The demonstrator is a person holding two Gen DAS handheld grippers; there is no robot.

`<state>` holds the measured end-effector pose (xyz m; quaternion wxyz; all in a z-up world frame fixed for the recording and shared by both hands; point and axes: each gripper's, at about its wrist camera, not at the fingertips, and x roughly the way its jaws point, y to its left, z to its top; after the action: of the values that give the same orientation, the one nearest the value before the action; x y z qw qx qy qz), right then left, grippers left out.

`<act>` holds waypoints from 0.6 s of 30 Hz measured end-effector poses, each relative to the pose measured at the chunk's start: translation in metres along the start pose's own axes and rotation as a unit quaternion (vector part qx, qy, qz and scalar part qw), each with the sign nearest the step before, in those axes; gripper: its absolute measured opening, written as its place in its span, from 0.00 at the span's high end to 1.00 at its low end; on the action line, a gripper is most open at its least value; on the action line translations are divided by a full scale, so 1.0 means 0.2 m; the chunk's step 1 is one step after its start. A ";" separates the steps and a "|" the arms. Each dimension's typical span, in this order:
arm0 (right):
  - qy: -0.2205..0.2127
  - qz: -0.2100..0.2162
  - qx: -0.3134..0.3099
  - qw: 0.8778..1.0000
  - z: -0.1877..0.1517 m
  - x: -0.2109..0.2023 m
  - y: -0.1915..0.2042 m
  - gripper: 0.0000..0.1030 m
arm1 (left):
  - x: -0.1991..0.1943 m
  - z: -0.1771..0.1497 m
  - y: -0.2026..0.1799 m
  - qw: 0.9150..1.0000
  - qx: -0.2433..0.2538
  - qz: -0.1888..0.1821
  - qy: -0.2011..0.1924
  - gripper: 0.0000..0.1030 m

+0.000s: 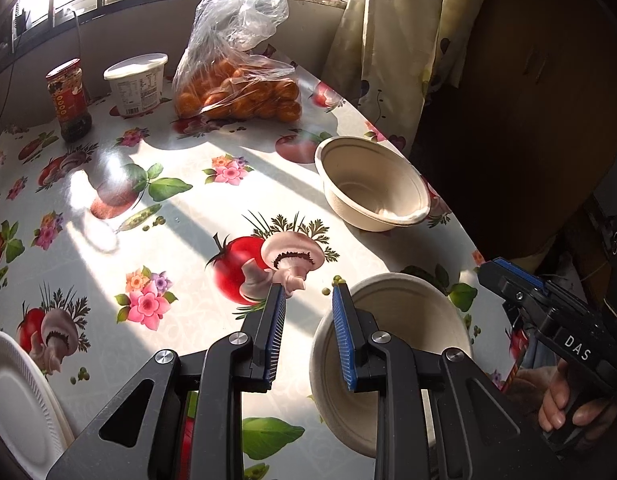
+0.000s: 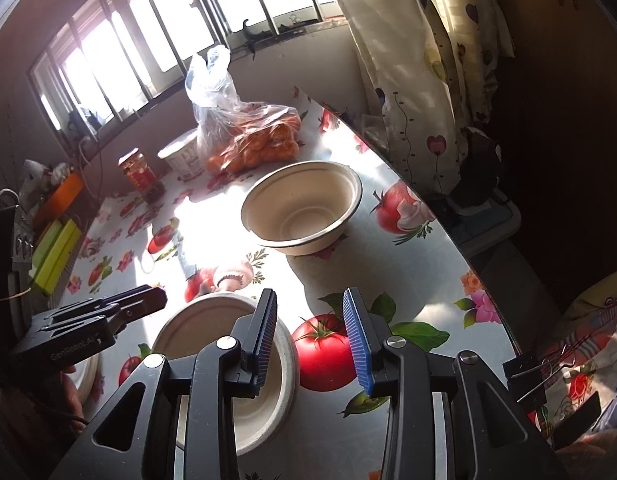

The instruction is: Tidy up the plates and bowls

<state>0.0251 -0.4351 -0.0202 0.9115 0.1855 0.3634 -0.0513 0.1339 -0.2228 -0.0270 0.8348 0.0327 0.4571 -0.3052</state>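
- Bowls first: we count two of them, both beige moulded-fibre with a matte finish and rolled rims, both near the right edge of the table (image 1: 108, 264).
- Near bowl (image 1: 404, 344) sits under our left gripper (image 1: 309, 302); the right blue pad reaches over its rim, the left pad over bare cloth, so the bowl lies mostly off to the right of the gap.
- Left jaws stand partly open, nothing between them.
- Far bowl (image 1: 372, 184) stands further along the right edge, well apart from the near one; in the right wrist view it (image 2: 304, 208) shows a doubled rim line, though we cannot tell whether it is two nested.
- Right gripper (image 2: 310, 310) hovers with jaws wide apart and holds nothing; its left finger overlaps the near bowl (image 2: 224, 360), and a printed tomato shows in the gap.
- One white foam plate (image 1: 16, 396), round with a ribbed rim, pokes in at the near left edge.
- Table wears a glossy cloth printed with tomatoes, mushrooms and flowers.
- At the far edge: one clear plastic bag of oranges (image 1: 236, 88), one white lidded tub (image 1: 136, 84), one red-labelled jar (image 1: 68, 100).
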 end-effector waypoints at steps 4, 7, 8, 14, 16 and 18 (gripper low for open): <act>-0.004 -0.004 0.001 1.000 0.06 0.03 -0.03 0.67 | 0.02 0.06 0.01 1.000 0.004 -0.002 -0.001 0.75; -0.007 -0.008 0.006 1.000 0.10 0.04 -0.06 0.67 | 0.04 0.11 0.01 1.000 0.011 0.001 -0.002 0.75; -0.006 -0.009 0.009 1.000 0.11 0.05 -0.07 0.67 | 0.05 0.13 0.02 1.000 0.012 0.001 0.000 0.75; -0.007 -0.010 0.013 1.000 0.17 0.10 -0.11 0.67 | 0.11 0.21 0.04 1.000 0.018 -0.008 -0.001 0.75; -0.004 -0.010 0.016 1.000 0.20 0.13 -0.13 0.67 | 0.13 0.24 0.05 1.000 0.017 -0.010 -0.002 0.75; -0.003 -0.008 0.016 1.000 0.22 0.15 -0.14 0.67 | 0.16 0.27 0.06 1.000 0.015 -0.014 -0.001 0.76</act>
<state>0.0689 -0.4753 -0.0203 0.9089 0.1972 0.3616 -0.0647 0.1929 -0.2453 -0.0234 0.8300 0.0383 0.4525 -0.3238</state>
